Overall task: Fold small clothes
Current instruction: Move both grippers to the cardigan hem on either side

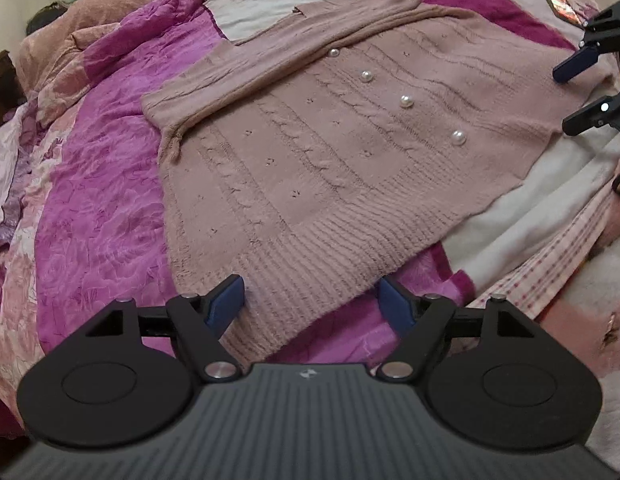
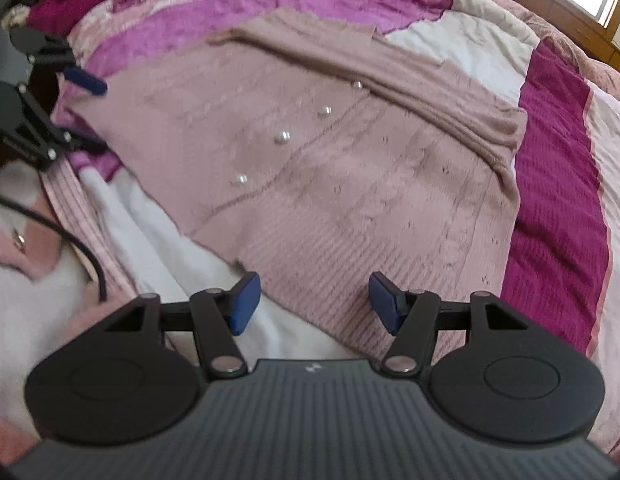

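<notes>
Here, my pink cardigan [image 1: 310, 152] lies flat on the bed, on top of the purple and pink quilt [image 1: 102, 208]. It is my landmark, so I tell where all things are from it.

My left gripper [image 1: 311, 304] hangs just over one bottom corner of the cardigan, at the ribbed hem. Its two blue pads [image 1: 226, 306] are spread wide apart, one on each side of that corner. They hold nothing.

My right gripper [image 2: 314, 300] hangs over the other end of the ribbed hem. Its blue pads [image 2: 244, 300] are also spread wide, with the hem between them, and nothing is pinched. In the left view I see the right gripper at the far right edge of the cardigan, and it looks wide apart there too.

Four pearl buttons [image 1: 406, 101] run in a line down the middle of the cardigan. Both sleeves [image 1: 214, 80] are folded in across the top of the cardigan, above the buttons.

A white blanket [image 2: 158, 240] lies just beside the cardigan's hem, between my two grippers. A black cable [image 2: 70, 240] curls beyond the white blanket, well apart from the cardigan.
</notes>
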Action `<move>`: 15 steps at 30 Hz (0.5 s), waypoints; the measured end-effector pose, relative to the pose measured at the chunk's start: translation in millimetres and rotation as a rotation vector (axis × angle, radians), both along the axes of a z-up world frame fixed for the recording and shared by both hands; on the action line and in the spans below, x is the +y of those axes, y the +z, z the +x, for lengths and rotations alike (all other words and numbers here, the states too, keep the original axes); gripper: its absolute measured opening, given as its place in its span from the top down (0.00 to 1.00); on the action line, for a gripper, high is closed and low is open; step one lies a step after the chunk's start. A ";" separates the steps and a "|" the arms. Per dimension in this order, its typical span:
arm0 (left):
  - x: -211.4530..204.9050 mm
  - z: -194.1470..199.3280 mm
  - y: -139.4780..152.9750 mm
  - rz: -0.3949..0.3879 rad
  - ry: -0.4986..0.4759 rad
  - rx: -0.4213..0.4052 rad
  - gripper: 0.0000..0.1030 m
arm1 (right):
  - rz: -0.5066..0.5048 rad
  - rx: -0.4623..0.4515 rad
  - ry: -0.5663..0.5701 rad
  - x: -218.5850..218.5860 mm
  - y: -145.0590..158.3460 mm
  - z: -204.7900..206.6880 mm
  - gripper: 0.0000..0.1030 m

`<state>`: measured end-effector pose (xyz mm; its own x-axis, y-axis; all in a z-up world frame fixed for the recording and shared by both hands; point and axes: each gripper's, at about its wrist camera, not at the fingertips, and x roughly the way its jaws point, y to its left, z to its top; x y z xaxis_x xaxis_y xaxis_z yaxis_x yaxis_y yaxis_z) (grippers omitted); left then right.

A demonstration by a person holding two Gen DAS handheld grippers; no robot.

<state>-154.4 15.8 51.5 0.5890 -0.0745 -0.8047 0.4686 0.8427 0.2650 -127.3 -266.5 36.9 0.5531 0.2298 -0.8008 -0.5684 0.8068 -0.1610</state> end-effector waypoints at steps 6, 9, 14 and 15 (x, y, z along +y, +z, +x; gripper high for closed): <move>2.4 15.3 -0.6 -0.023 0.028 -0.022 0.22 | -0.010 -0.037 -0.035 3.9 -3.3 10.4 0.40; 3.4 24.2 -1.3 -0.026 0.041 -0.035 0.22 | -0.026 -0.040 -0.037 5.7 -7.0 15.8 0.40; 8.2 25.6 -4.8 -0.014 0.059 -0.027 0.22 | -0.070 -0.030 0.012 3.0 -1.3 7.2 0.40; 10.0 24.4 -5.2 -0.010 0.056 -0.033 0.22 | -0.075 -0.024 0.018 0.5 0.1 5.0 0.40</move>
<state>-129.9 25.8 46.3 0.6184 -0.0483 -0.7844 0.4119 0.8699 0.2713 -122.3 -266.0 37.0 0.5687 0.1792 -0.8028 -0.5778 0.7817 -0.2348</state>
